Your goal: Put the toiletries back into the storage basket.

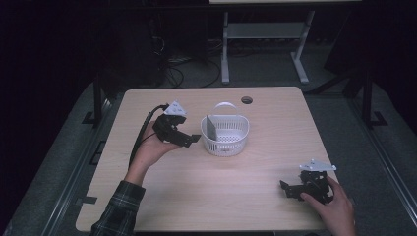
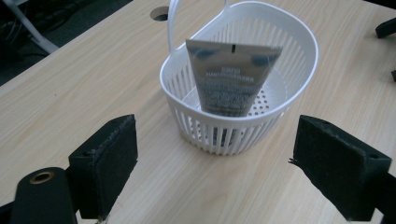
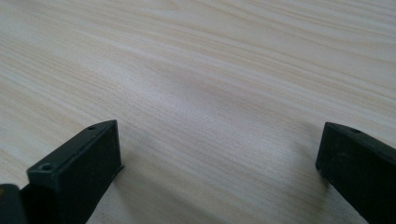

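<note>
A white slotted basket point(image 1: 227, 137) with a hoop handle stands near the middle of the wooden table point(image 1: 206, 196). A grey tube point(image 1: 211, 129) leans upright inside it, cap down. In the left gripper view the basket point(image 2: 280, 93) and the tube point(image 2: 231, 79) lie straight ahead, a short way beyond the jaws. My left gripper point(image 1: 189, 140) is held just left of the basket, open and empty. My right gripper point(image 1: 287, 189) rests low over the table's front right, open, with bare wood between its jaws point(image 3: 219, 154).
A round cable hole point(image 1: 247, 100) sits near the table's far edge behind the basket. A white desk frame point(image 1: 265, 44) and cables stand on the floor beyond the table. A dark object point(image 2: 385, 28) shows at the left gripper view's right edge.
</note>
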